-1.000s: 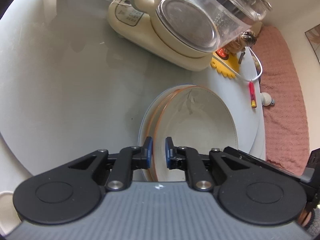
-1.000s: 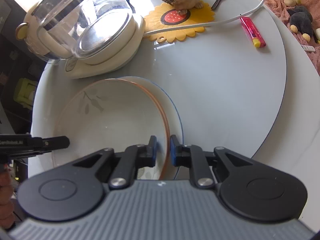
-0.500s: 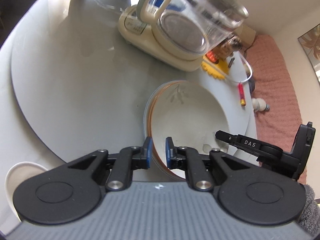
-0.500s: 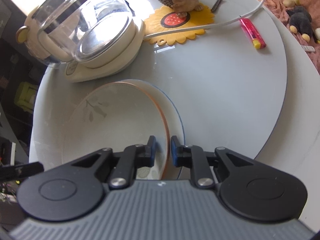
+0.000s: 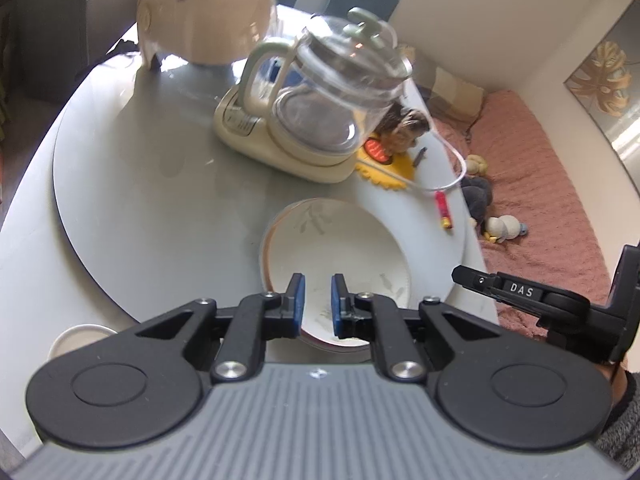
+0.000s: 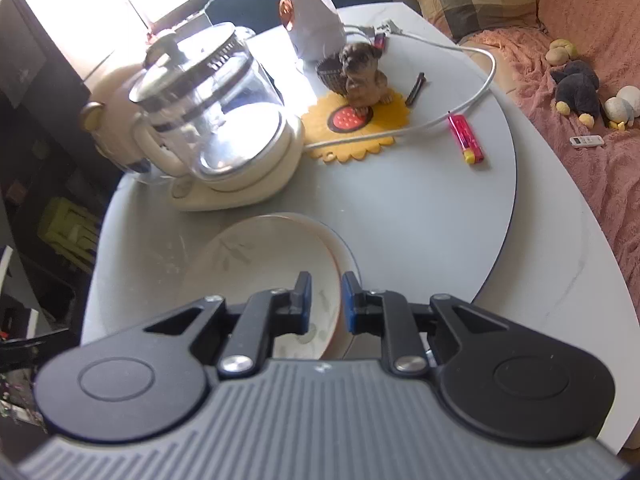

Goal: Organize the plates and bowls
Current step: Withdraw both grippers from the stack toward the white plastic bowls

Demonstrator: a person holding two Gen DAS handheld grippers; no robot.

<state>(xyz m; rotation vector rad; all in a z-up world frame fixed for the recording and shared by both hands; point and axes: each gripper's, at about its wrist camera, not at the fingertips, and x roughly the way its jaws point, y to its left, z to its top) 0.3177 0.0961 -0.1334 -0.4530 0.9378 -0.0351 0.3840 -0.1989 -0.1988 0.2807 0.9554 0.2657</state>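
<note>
The stack of plates (image 5: 340, 248) sits on the grey turntable (image 5: 160, 208) of the counter, just in front of the glass kettle (image 5: 332, 92) on its cream base. The top plate has an orange rim and a faint leaf print; at least one more lies under it.

The left hand-held gripper (image 5: 317, 300) hangs over the near rim of the stack with its blue pads drawn almost together and nothing between them. The right hand-held gripper (image 6: 326, 300) is likewise nearly closed and empty, above the stack's right rim (image 6: 336, 256). Whether either one is lined up to clasp that rim is hard to judge, since the fisheye flattens height.

The step in hand is probably to move on to the next dish: a small white bowl (image 5: 80, 340) shows at the lower left of the left view, apart from the stack. To do it well, open the jaws wide before coming down, take the rim squarely between the pads, and carry it level. Keep clear of the kettle's handle (image 5: 256, 76) and the white cable (image 6: 440, 116) by the sunflower mat (image 6: 356, 128), and set it down gently so the stack does not slide on the smooth turntable.
</note>
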